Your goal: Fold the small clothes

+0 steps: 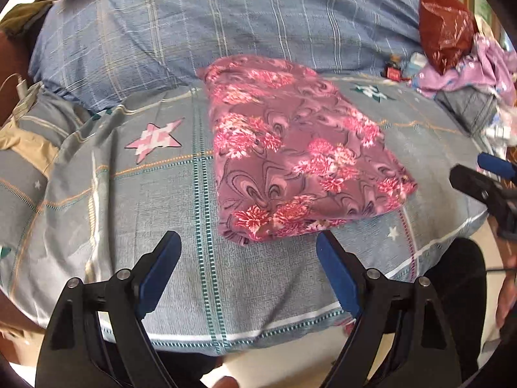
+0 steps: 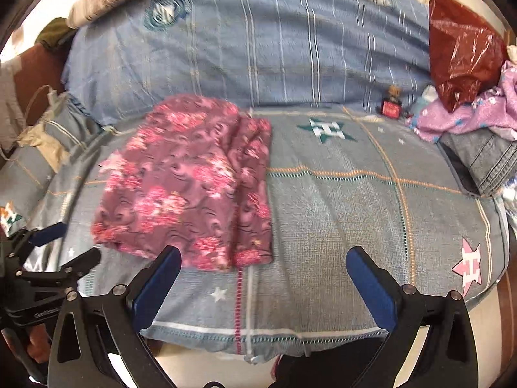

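Lying folded on the bedsheet (image 1: 161, 200), maroon floral garment (image 1: 290, 148), left tool (image 1: 248, 252) and right tool (image 2: 263, 265) both spread, empty.

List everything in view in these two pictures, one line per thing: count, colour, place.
folded garment: one, maroon with pink flowers, lying on the bed cover, nothing touching it.
bed cover: one, grey-blue check with star patches, under the garment.
quilt: one, blue plaid, bunched along the far side.
plastic bag: one, red, far right corner.
lilac cloth: one, lilac with small prints, heaped at the right below the bag.
denim piece: one, grey-blue, right edge.
small red item: one, far side; too small to identify.
left gripper: black, blue pads, open, empty.
right gripper: black, blue pads, open, empty.
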Motion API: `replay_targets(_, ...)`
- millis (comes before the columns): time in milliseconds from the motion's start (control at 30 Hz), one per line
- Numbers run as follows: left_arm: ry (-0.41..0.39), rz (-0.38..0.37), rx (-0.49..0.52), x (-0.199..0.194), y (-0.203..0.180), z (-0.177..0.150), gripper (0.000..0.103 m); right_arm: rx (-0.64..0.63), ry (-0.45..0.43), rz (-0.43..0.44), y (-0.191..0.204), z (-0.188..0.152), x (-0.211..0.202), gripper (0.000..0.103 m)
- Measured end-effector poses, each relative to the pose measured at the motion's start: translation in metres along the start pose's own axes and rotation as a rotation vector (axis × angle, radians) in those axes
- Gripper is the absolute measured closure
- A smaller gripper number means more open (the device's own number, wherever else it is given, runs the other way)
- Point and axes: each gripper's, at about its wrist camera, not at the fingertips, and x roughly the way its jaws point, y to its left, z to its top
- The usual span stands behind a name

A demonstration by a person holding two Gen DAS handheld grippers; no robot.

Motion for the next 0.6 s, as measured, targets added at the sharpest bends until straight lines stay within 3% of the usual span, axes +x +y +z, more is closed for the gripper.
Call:
replay_targets(200,-0.062,-0.004,-0.015,-0.024,-0.001,-0.008,0.017,-0.084,-0.11,0.001,0.018,-0.011,-0.033,0.0)
replay_targets(600,-0.106,-0.019,0.09,-0.039,-0.024,-0.013,0.017,-0.115,-0.124,-0.056,0.017,-0.017,-0.048,0.0)
